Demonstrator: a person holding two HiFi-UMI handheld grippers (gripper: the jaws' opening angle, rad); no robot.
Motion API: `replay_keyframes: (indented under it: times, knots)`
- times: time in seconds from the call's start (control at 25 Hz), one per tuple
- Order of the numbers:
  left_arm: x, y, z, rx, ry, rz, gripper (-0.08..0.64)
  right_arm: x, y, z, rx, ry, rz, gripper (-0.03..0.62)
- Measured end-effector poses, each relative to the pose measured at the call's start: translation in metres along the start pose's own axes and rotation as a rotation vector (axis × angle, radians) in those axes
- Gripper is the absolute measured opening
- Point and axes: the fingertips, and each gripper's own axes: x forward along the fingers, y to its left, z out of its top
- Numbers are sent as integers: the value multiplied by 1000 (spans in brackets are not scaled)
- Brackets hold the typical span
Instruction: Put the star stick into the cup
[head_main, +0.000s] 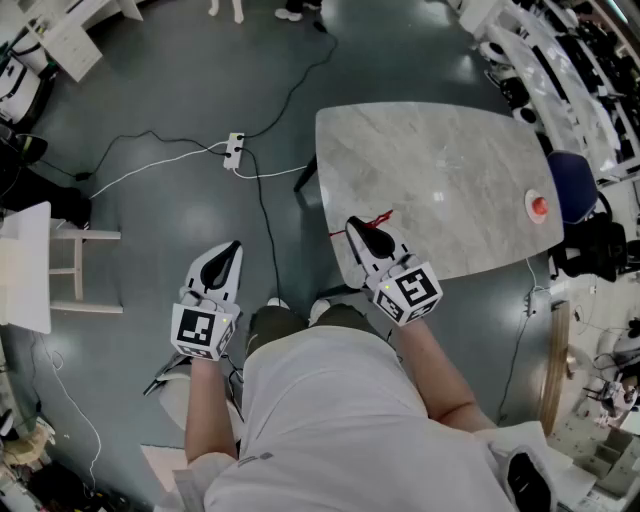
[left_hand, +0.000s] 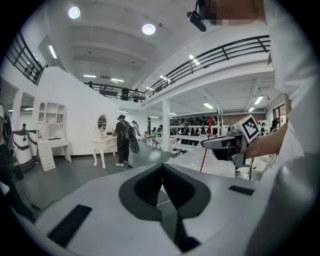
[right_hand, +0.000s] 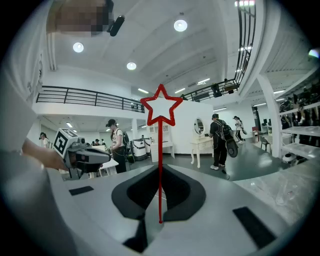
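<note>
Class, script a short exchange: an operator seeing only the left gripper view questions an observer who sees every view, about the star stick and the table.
Operator: The right hand-held gripper holds the star stick. What tops it?
Observer: An outlined red star, upright above the shut jaws.
Operator: Is my left hand-held gripper over the table?
Observer: No, it hangs over the floor, left of the table.
Operator: Anything on the table?
Observer: One small round white thing with an orange centre, near its right edge. I cannot tell if it is the cup.
</note>
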Motion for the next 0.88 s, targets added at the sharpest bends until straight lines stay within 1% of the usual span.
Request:
replay_keyframes:
  times: [0.2,0.44,0.56,0.68,0.88]
  knots:
    - [18,-33,-2,3,15,-31,3,-18,-13,-7,14,2,-4,23]
    - [29,-32,-1,13,34,-49,3,-7,-19,-10,39,-27,0,25]
    - [36,-18,-3,12,39,-54,3,7,-21,-13,47,-17,-8,25]
    - [50,8,-7,3,38,-69,3,31,-27,-13,47,-3,-31,25]
    - [87,78,-9,-19,23,-131,3,93,-44,-4,51,14,-111,25]
